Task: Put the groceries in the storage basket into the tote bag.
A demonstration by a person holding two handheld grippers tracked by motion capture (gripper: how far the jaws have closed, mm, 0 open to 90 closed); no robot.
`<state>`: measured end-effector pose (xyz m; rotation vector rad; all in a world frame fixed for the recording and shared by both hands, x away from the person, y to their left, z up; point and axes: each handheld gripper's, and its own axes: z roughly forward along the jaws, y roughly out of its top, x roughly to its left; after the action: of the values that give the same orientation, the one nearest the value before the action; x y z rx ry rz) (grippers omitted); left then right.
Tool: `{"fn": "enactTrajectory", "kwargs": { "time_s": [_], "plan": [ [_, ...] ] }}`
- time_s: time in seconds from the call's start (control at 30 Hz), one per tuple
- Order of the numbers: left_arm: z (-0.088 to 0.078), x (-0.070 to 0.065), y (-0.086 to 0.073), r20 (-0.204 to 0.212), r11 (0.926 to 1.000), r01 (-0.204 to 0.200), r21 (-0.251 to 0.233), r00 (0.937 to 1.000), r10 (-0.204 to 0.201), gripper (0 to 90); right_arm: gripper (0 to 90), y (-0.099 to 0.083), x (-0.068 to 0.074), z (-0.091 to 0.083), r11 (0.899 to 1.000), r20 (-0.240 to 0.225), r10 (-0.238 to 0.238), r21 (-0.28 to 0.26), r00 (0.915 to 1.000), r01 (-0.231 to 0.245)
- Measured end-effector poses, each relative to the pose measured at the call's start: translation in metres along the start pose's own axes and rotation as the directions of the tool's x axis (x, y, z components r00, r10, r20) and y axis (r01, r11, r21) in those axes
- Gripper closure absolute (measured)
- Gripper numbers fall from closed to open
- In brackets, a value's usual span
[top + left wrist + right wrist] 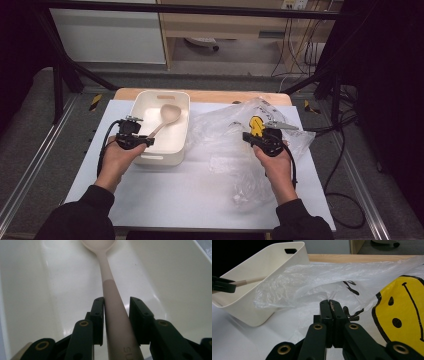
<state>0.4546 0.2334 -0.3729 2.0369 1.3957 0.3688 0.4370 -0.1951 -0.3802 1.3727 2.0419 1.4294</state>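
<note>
We see the left gripper (145, 142) at the near left corner of the white bin (182, 131), reaching over its rim. In the left gripper view its jaws stand partly open around the handle of the spoon (113, 302): the left pad lies against the handle, while a narrow gap shows between the handle and the right pad, so we cannot tell whether the spoon is truly clamped. The spoon (165, 120) lies inside the bin, its bowl toward 1 o'clock from the gripper and its handle slanting down toward 7 o'clock, where it passes between the jaws. From the high view the bin sits on the white table (170, 195) at about 11 o'clock from the table's middle.

The right gripper (248, 136) rests at about 2 o'clock from the table's middle, on the clear plastic bag (225, 130). In the right gripper view its jaws are pressed together; whether a film of the bag (312, 282) is pinched between them we cannot tell. The bag is crumpled and spread over the right half of the table, touching the bin's right wall. A yellow smiley (404, 307) is printed on it, just at 1 o'clock from the right jaws.
</note>
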Motion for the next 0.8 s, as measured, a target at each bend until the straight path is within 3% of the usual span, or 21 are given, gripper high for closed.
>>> {"fn": "enactTrajectory", "kwargs": {
  "time_s": [0.3,0.4,0.53,0.8],
  "plan": [
    [-0.004,0.002,-0.003,-0.032,0.9991,-0.035,-0.024,0.9989,0.034,69.5,90.0,0.000,0.000,0.000,1.000,0.001,0.001,0.003,1.0000,-0.001],
    [-0.010,0.003,-0.004,-0.043,0.9979,-0.036,-0.054,0.9985,0.034,69.6,90.0,0.000,0.000,0.000,1.000,0.000,-0.001,0.004,1.0000,0.001],
    [-0.024,0.004,-0.003,-0.038,0.9940,-0.050,-0.097,0.9982,0.047,69.6,90.0,0.000,0.000,0.001,1.000,-0.001,-0.005,0.005,1.0000,0.005],
    [-0.061,-0.001,-0.008,0.012,0.9827,-0.095,-0.159,0.9951,0.098,69.6,90.0,0.000,0.001,0.003,1.000,-0.002,-0.017,0.012,0.9999,0.017]
  ]
}}
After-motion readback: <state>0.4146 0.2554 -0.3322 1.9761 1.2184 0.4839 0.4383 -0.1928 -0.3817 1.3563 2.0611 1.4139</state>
